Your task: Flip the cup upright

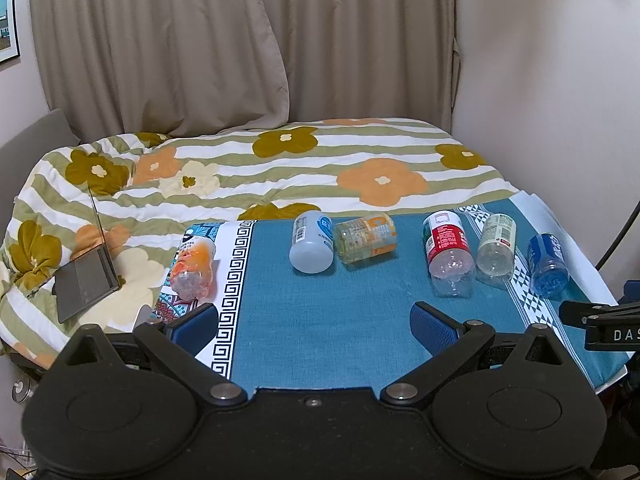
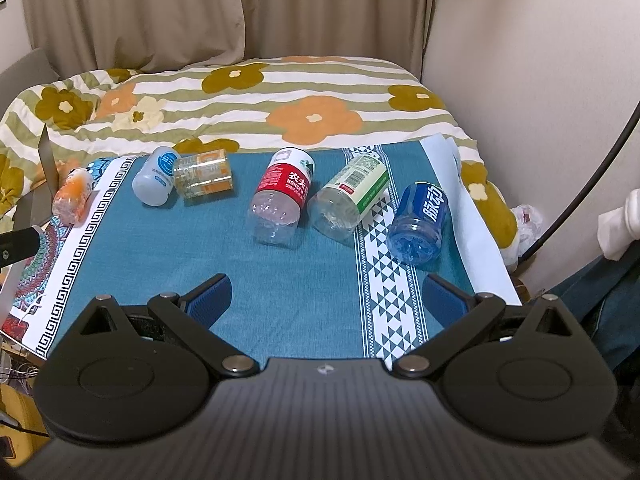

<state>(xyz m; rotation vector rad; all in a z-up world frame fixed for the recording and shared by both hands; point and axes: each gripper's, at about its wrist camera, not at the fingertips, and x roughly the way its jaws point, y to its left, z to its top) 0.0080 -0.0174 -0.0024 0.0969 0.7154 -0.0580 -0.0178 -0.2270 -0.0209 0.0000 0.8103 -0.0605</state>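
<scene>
both wrist views overlook the same tablecloth (image 1: 320,320).

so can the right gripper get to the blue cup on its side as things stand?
Probably yes. The right gripper is open and empty, and the blue cup lies just ahead of its right finger, nothing between. The green-label cup lies close beside it, so clearance there looks tight.

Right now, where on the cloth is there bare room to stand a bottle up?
The teal stretch between the bottle row and both open grippers, left gripper and right gripper, is bare. So is the gap between the yellow bottle and the red bottle. It is crowded from the red bottle to the green bottle and blue bottle.
</scene>
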